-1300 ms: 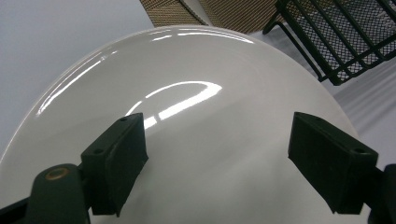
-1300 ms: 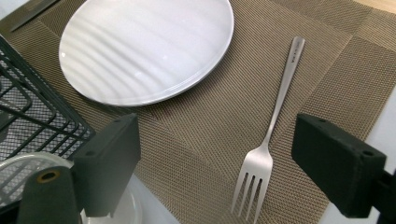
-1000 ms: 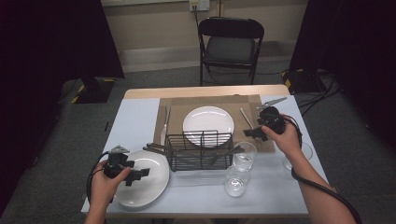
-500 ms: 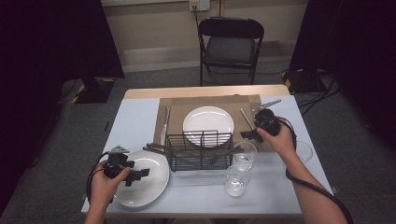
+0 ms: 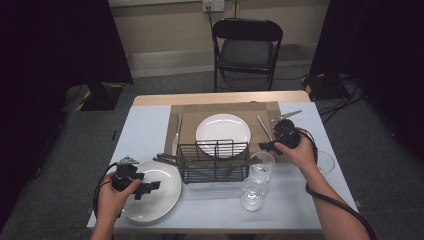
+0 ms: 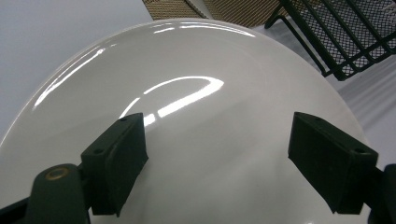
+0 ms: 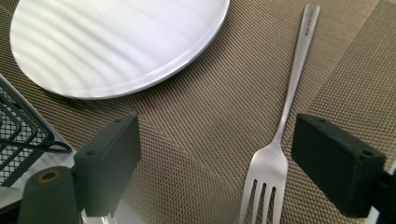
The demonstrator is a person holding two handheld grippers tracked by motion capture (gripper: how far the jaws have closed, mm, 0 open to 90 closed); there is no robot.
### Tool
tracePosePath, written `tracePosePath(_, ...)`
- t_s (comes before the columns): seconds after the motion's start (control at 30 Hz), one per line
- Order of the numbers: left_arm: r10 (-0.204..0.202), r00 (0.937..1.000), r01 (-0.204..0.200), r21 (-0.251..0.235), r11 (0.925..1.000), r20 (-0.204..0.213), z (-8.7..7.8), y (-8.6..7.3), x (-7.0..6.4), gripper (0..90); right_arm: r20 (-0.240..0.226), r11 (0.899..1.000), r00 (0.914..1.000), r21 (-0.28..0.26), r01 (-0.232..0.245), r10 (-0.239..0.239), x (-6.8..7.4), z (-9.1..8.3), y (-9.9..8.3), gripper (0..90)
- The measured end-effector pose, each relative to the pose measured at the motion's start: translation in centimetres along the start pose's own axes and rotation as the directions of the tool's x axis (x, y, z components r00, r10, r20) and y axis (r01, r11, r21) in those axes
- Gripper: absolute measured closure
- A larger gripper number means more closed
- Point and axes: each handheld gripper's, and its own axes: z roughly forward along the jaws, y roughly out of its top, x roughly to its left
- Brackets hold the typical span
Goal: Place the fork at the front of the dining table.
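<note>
Since the earlier frames my right gripper (image 5: 271, 145) had drifted a little toward the far side of the table (image 5: 145, 130), while my left gripper (image 5: 150, 187) had stayed put over the near plate (image 5: 167, 200). On the right, the fingers (image 7: 338, 161) were spread wide with nothing between them, hovering over the mat (image 7: 210, 135). I saw the fork (image 7: 280, 140) lying flat on that mat between the two fingers, nearer one of them. Its long axis ran straight ahead of the gripper: tines toward the gripper, handle pointing away, past the far plate (image 7: 116, 42). In the high view the fork (image 5: 265, 128) lay just right of that plate (image 5: 222, 131), beyond the rack (image 5: 215, 160). My left fingers (image 6: 116, 161) were likewise spread and empty above the near plate (image 6: 210, 140).
</note>
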Motion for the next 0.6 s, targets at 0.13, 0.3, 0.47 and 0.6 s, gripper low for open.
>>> tracePosePath(0.13, 0.004, 1.0, -0.004, -0.002, 1.0, -0.002, -0.04, 0.03, 0.03, 19.0, 0.009, 1.0, 0.9999, 0.005, 0.006, -0.006, 0.06, 0.2, -0.05, 15.6)
tracePosePath(0.3, 0.004, 1.0, -0.004, -0.001, 1.0, -0.001, -0.07, 0.03, 0.02, 19.0, 0.011, 1.0, 0.9999, 0.006, -0.003, 0.003, 0.11, 0.56, -0.18, 15.6)
tracePosePath(0.47, 0.006, 1.0, -0.006, 0.0, 1.0, -0.003, -0.16, 0.02, 0.06, 19.1, 0.004, 1.0, 0.9996, 0.004, -0.028, 0.028, 0.08, 0.68, -0.28, 16.0)
tracePosePath(0.6, 0.007, 1.0, -0.007, -0.001, 1.0, -0.002, -0.16, 0.05, 0.01, 19.1, 0.026, 1.0, 0.9993, 0.01, -0.026, 0.025, 0.07, 0.79, -0.2, 16.1)
